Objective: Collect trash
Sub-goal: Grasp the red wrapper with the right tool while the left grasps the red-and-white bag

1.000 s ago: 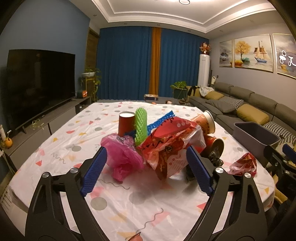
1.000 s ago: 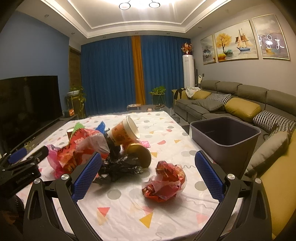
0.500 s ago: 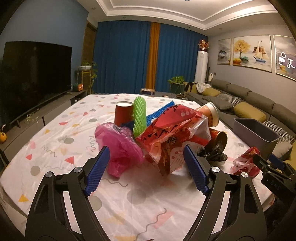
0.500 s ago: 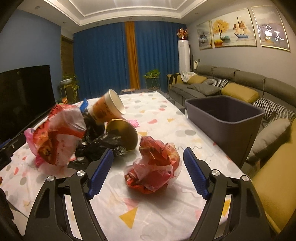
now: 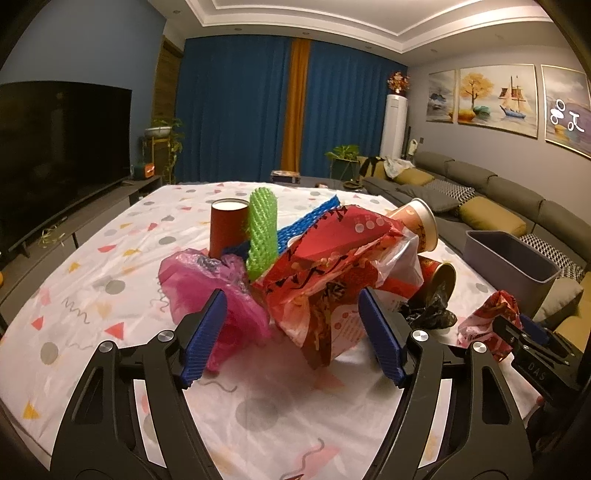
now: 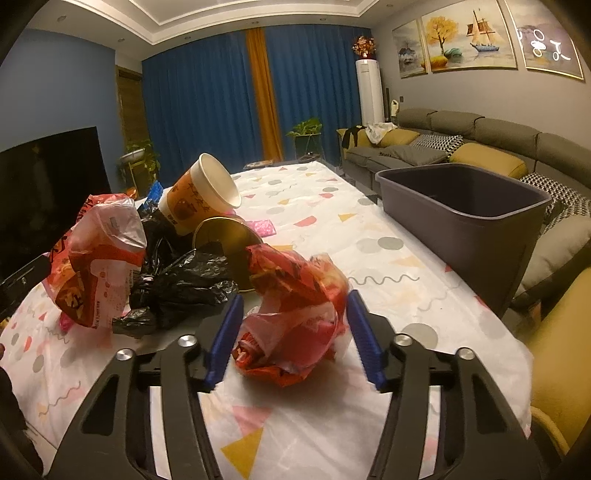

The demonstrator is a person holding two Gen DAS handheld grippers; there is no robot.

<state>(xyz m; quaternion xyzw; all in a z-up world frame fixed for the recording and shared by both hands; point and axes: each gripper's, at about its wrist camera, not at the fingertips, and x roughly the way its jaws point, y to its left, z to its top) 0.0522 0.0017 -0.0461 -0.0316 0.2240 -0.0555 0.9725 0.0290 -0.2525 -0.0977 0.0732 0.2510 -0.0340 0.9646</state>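
Between the right claw (image 6: 291,332) pads: crumpled red wrapper (image 6: 295,310) on worktop (image 6: 388,295), jaws just been closing, not yet pinching. Grey bin (image 6: 461,214) far right. Left claw (image 5: 291,332) released, closing near trash pile (image 5: 325,273).

The room is dimly and warmly lit from the ceiling (image 5: 369,22), and soft shadows are cast on the tabletop (image 6: 369,236). Strong fisheye bending and dark corners are seen at the edges. The red crumpled bag (image 6: 295,314) is slightly smeared by motion blur; colours are oversaturated
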